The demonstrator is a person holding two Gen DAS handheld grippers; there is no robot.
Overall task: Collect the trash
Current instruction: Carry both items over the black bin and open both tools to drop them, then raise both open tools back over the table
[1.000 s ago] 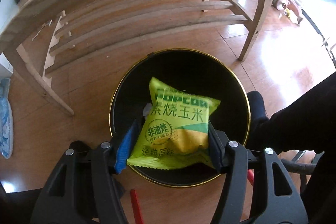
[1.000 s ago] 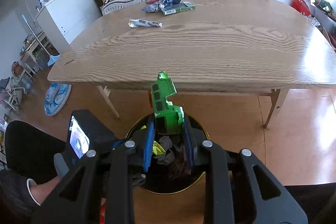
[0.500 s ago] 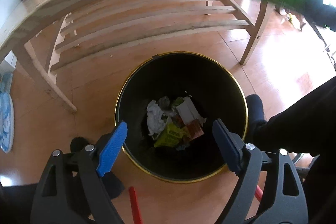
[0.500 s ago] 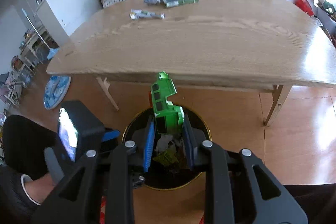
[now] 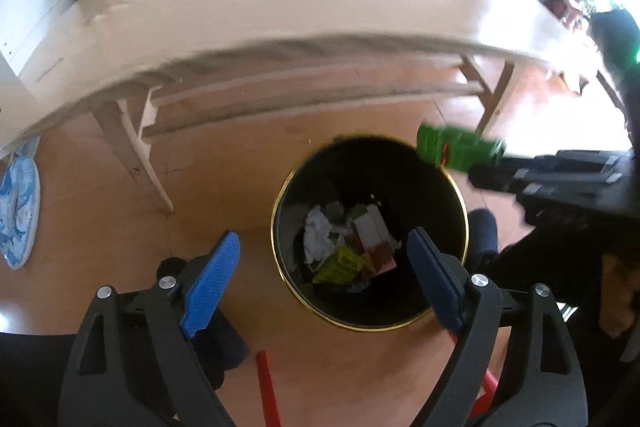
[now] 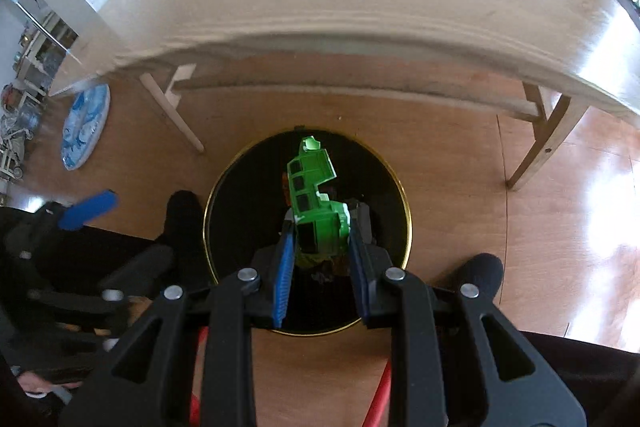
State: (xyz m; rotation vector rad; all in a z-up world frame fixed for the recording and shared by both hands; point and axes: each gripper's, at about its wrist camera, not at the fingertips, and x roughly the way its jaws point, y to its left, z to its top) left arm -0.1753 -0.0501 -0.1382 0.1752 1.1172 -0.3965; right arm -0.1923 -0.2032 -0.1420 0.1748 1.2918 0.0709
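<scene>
Right gripper [image 6: 320, 239] clenched on green carton [image 6: 316, 207] above black bin [image 6: 404, 195], far rim side. Left gripper [image 5: 324, 267] opening, empty. Risk: release too near rim; carton strikes edge, falls to floor.

bin [image 6: 402, 195] mouth open, table [image 6: 360, 7] edge overhead

Daylight floods in from my far right, blowing out the window area in my left view; glare streaks the wood floor [image 6: 580, 227] on the right; the table [image 5: 280, 11] edge smears with motion blur; fisheye bends everything; corners go black; the bin [image 5: 460, 195] interior stays dark.
</scene>
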